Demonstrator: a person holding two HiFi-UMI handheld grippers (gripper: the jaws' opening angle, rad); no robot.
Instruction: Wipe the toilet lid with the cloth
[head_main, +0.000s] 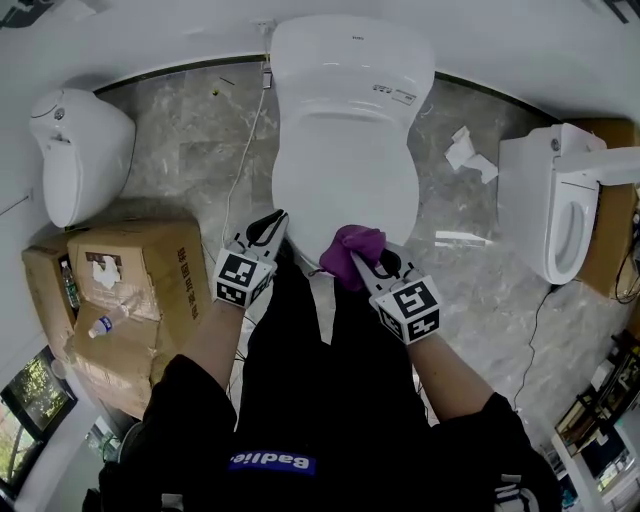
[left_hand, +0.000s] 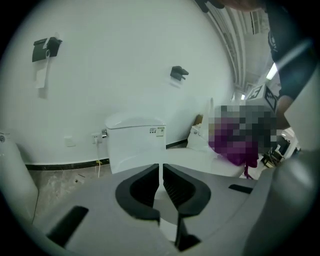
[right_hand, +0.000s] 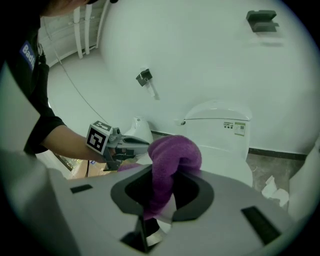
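Note:
The white toilet's shut lid (head_main: 345, 180) lies in the middle of the head view, its tank (head_main: 350, 60) against the wall. A purple cloth (head_main: 352, 250) sits bunched at the lid's near edge, and my right gripper (head_main: 372, 268) is shut on it; in the right gripper view the cloth (right_hand: 167, 165) bulges up between the jaws. My left gripper (head_main: 268, 232) hovers at the lid's near-left edge, shut and holding nothing. In the left gripper view its jaws nearly touch, and the tank (left_hand: 136, 140) stands ahead.
A second white toilet (head_main: 75, 150) stands at the left and a third (head_main: 560, 205) at the right. Cardboard boxes (head_main: 120, 290) lie near left. Crumpled paper (head_main: 468, 155) rests on the marble floor, and a cable (head_main: 245, 150) runs down left of the tank.

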